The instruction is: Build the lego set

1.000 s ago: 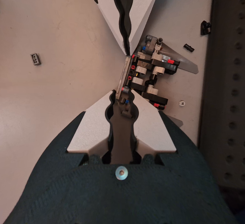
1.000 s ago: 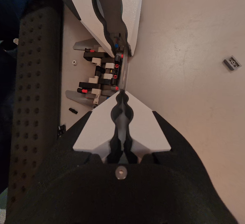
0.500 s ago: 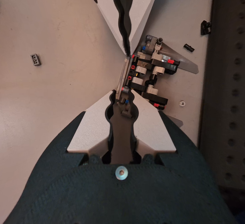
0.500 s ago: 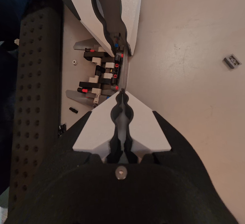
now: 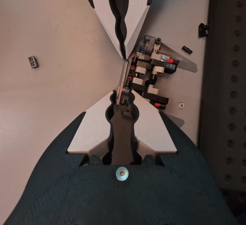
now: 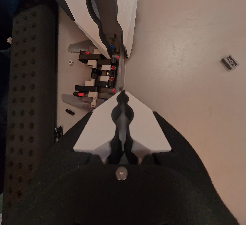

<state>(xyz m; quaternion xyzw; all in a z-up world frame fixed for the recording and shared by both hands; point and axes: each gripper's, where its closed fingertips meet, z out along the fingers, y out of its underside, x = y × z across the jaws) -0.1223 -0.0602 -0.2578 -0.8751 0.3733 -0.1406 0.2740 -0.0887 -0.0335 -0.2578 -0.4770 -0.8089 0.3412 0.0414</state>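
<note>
on the pale table [image 5: 55, 98] almost nothing has shifted: our left gripper [image 5: 121, 94] stays clenched on the lego model's [image 5: 143, 74] near end, our right gripper [image 6: 123, 92] pinched shut at its grey strip [image 6: 121, 70] opposite, so we judge we're still pressing.

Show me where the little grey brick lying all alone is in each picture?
Left wrist view: the little grey brick lies far left on the bare table, above the middle.
Right wrist view: the same brick lies far right, above the middle.
Shared landmark: the lego model, held between both sets of jaws; the brick lies on its flat grey side, away from the perforated dark strip.
</note>
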